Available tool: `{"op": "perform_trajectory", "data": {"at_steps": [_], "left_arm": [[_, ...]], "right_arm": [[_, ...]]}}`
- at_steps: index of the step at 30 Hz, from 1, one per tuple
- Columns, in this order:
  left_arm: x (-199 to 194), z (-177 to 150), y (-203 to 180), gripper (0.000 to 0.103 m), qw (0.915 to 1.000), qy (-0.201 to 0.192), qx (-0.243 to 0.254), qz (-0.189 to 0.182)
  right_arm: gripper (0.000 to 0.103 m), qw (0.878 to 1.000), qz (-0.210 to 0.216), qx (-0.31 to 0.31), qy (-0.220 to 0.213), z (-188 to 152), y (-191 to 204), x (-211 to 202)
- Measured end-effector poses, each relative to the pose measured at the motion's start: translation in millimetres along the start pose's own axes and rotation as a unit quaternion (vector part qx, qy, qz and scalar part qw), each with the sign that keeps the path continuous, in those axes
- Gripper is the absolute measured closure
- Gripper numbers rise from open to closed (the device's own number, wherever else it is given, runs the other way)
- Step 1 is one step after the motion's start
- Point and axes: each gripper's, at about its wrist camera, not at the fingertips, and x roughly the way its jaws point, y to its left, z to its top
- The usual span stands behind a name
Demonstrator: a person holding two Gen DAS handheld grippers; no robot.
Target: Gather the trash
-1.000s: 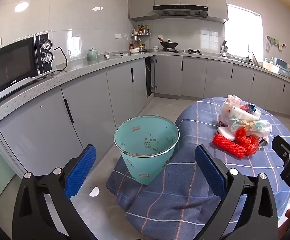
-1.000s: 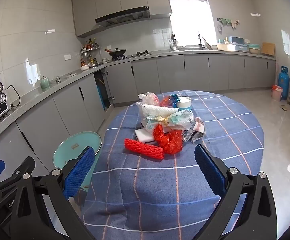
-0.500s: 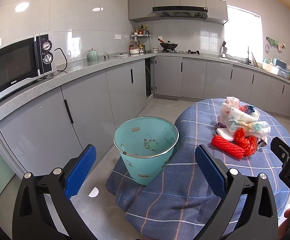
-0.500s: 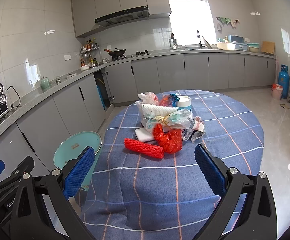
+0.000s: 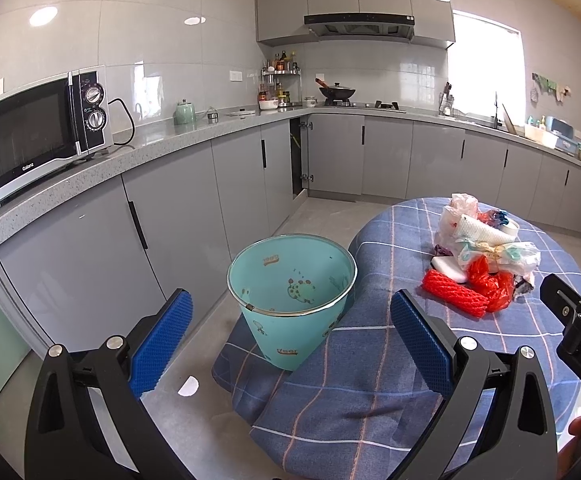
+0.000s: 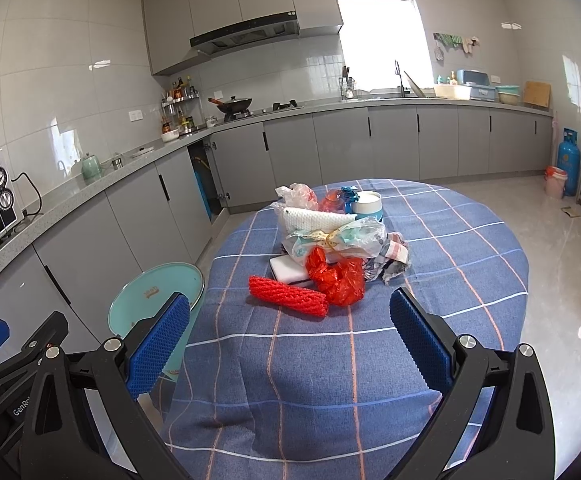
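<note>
Trash (image 6: 330, 248) sits heaped mid-counter (image 6: 450, 280) on the blue checked cloth: a red net sleeve (image 6: 288, 295), red bag (image 6: 338, 276), white foam block, clear wrappers, perhaps a cup behind. Left of the heap stands a teal bin (image 5: 292, 292). Both grippers, left (image 5: 290, 336) and right (image 6: 290, 332), hover short of the heap, jaws apart, empty.

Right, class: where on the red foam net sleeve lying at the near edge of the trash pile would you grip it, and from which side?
Grip the red foam net sleeve at its middle, across its narrow width, coming from above with the open right gripper. It lies flat; its near side is clear, while a crumpled red plastic bag crowds its right end.
</note>
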Motion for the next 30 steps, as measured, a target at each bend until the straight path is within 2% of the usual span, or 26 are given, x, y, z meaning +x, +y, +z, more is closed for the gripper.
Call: {"op": "perform_trajectory", "data": {"at_steps": [30], "left_arm": [[-1.4, 1.0, 0.8, 0.006, 1.0, -0.001, 0.001, 0.0]], "right_arm": [[0.004, 1.0, 0.002, 0.003, 0.0, -0.7, -3.4, -3.2]]}}
